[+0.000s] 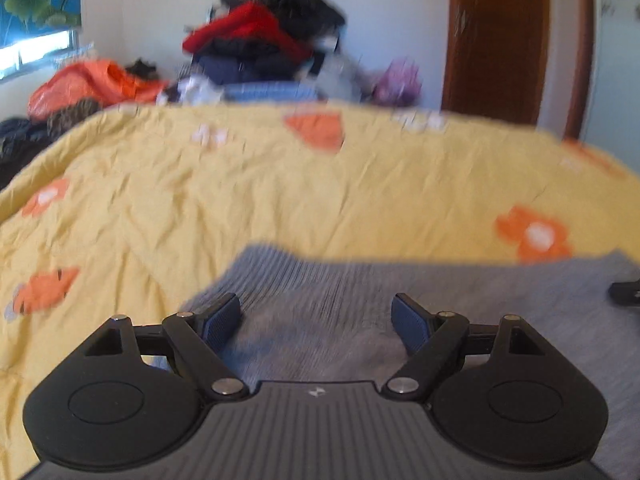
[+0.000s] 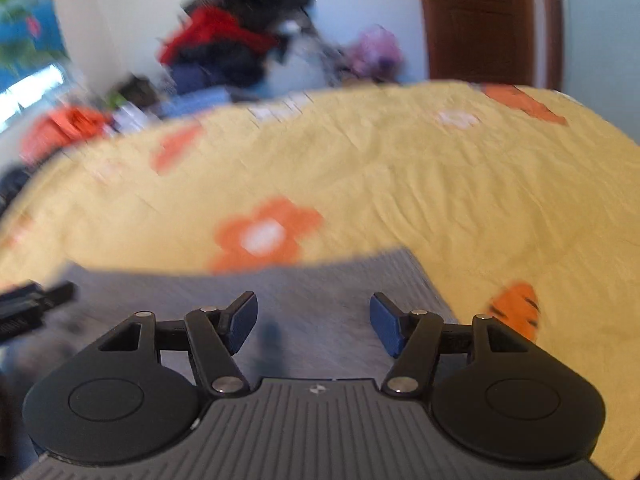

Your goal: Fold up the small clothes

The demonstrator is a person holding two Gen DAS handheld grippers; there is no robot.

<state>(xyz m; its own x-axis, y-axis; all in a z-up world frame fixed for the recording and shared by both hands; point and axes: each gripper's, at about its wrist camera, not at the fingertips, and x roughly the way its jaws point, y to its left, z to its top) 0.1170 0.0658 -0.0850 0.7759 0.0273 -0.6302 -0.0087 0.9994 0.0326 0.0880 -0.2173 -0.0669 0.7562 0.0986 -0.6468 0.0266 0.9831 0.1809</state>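
Note:
A grey ribbed garment (image 1: pixel 440 292) lies flat on the yellow bed cover (image 1: pixel 280 184), with its far edge running straight across. My left gripper (image 1: pixel 316 304) hovers over the garment's left part, open, with nothing between its blue pads. In the right wrist view the same grey garment (image 2: pixel 160 292) fills the lower left. My right gripper (image 2: pixel 313 300) is open above its right end, near the far right corner. Each gripper's tip shows at the edge of the other's view: the right gripper (image 1: pixel 626 294) and the left gripper (image 2: pixel 36 300). Both views are motion-blurred.
The yellow cover (image 2: pixel 400 168) with orange flowers stretches far beyond the garment. A tall pile of dark and red clothes (image 1: pixel 264 40) stands at the far side against the wall, beside an orange bag (image 1: pixel 92 84). At the back right is a brown door (image 1: pixel 496 40).

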